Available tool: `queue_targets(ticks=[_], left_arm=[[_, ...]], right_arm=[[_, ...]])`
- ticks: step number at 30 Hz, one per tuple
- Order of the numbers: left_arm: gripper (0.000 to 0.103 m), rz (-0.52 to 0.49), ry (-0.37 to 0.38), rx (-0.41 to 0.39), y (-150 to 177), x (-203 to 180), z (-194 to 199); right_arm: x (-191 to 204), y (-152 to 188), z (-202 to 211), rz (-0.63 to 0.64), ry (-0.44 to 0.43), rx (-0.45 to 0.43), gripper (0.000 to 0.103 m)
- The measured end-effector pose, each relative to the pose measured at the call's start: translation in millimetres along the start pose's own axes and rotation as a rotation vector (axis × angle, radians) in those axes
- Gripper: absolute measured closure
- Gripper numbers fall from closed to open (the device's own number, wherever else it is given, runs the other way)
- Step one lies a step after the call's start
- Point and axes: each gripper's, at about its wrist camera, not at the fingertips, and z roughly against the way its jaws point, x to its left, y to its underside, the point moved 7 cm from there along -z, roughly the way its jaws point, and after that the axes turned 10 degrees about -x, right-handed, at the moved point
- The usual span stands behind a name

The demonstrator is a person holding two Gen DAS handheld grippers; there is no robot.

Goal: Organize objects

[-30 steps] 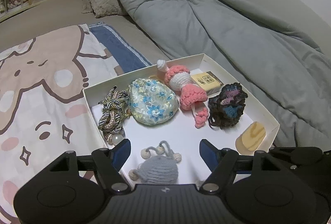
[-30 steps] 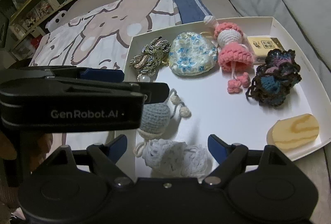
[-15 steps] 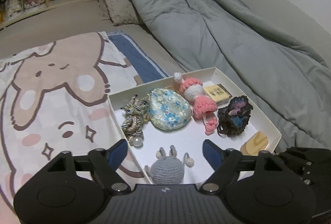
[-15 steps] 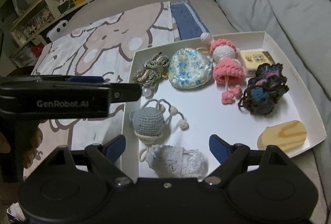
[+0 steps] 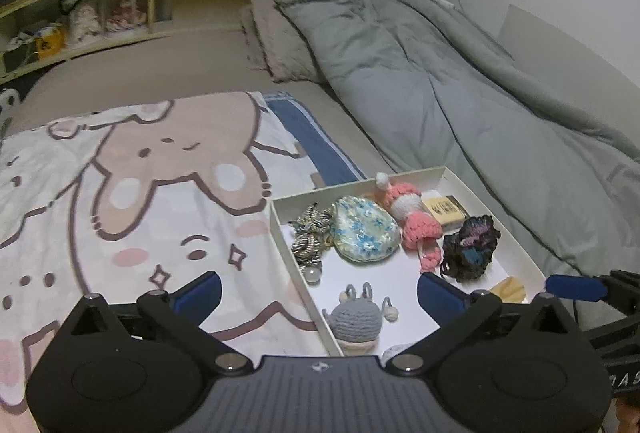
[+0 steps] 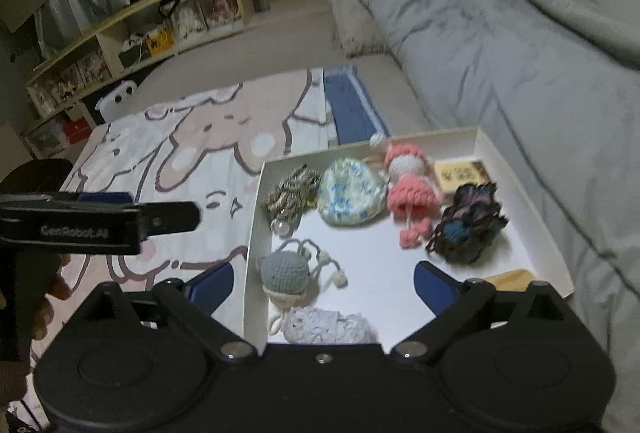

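On the bed (image 5: 168,73), the white tray (image 6: 520,185) holds every trinket. My left tool (image 5: 318,291) and right tool (image 6: 324,283) have just spread wide, empty; a careless dip could tip its rim.

Wooden block (image 6: 510,279) mostly hidden behind right gripper (image 6: 324,283) body; white lace piece (image 6: 328,325) cut by it too. Shelf items (image 6: 200,9) too blurred to identify.

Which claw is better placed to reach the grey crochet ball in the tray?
Probably the right claw: open, over the tray, with the grey ball just ahead. The left claw sits over the tray's edge.
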Motion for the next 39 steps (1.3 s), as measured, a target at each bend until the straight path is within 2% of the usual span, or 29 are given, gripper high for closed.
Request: queue_targets(ticks=[2, 10, 19, 30, 39], left_arm=[[0.000, 0.010, -0.014, -0.012, 0, 3, 11], [0.000, -0.037, -0.082, -0.035, 12, 7, 47], [0.000, -0.024, -0.068, -0.053, 29, 8, 73], [0.000, -0.052, -0.063, -0.055, 51, -1, 83], [0.000, -0.066, -0.083, -0.025, 68, 1, 76]], right_arm=[[-1, -1, 9, 0.000, 0.003, -0.015, 0.000], [-10, 2, 39, 0.008, 0.057, -0.059, 0.000], [-23, 18, 63, -0.001, 0.113, -0.071, 0.000], [-23, 48, 78, 0.002, 0.142, -0.069, 0.000], [-22, 55, 79, 0.016, 0.196, -0.081, 0.000]])
